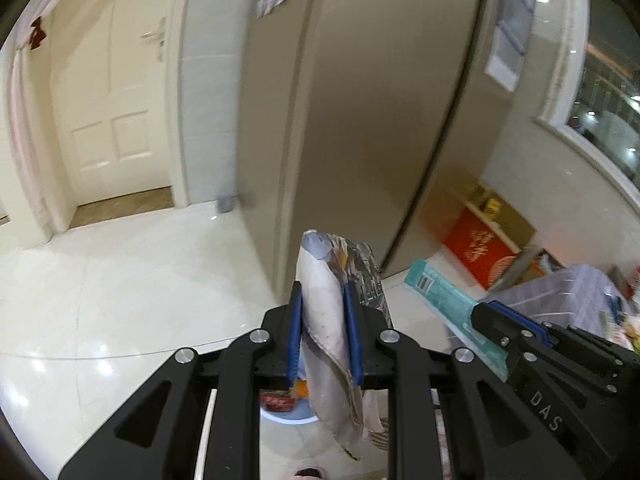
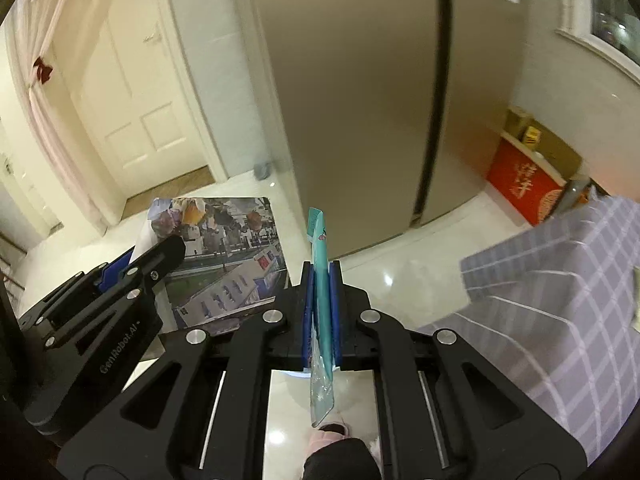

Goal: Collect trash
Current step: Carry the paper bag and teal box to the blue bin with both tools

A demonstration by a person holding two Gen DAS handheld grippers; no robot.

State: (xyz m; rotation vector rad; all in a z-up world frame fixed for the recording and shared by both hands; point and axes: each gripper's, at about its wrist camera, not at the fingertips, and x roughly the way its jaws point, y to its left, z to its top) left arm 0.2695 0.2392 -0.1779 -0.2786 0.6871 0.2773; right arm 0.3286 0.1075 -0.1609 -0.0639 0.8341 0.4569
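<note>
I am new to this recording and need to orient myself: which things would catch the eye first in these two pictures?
First, the left gripper is shut on a folded printed paper held above the pale floor, and the right gripper is shut on a flat teal package seen edge-on. Behind both stands a large beige refrigerator, with a red box at its right.

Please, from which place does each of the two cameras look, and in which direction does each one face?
Left wrist view: sits on the left tool, faces forward and downward to the refrigerator; its fingers clamp a printed paper; right tool at right.
Right wrist view: sits on the right tool, same facing; clamps a teal wrapper; left tool at left, slipper below.
Shared: refrigerator, white door, red box, both held items.
</note>
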